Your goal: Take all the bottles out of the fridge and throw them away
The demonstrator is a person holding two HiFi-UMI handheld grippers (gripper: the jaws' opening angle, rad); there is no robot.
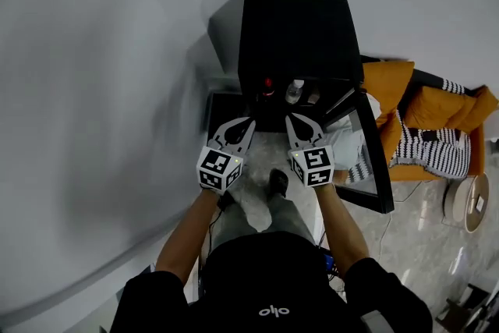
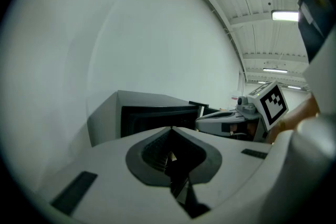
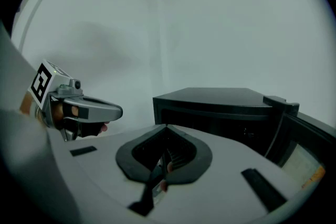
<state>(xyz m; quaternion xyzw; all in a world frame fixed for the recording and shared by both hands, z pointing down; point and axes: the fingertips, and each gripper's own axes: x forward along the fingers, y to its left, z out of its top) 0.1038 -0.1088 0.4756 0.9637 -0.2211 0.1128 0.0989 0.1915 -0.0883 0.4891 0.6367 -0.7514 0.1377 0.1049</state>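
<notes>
Head view shows the bottles [image 1: 294,91] inside the open fridge [image 1: 292,27]. Left tongs [image 1: 248,123] and right tongs [image 1: 290,121] are closed and empty. Pushed in closed, they could knock a bottle over.

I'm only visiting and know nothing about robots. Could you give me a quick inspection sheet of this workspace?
Surface: pale glossy floor.
Job's things: black fridge, door open; red-capped bottle and clear bottle inside.
Clutter: nothing seen.
Grippers: left hand-held gripper and right hand-held gripper both shut, empty, in front of the fridge.
Cables: nothing clearly seen.
Surroundings: white wall; orange chair with striped cloth.
</notes>
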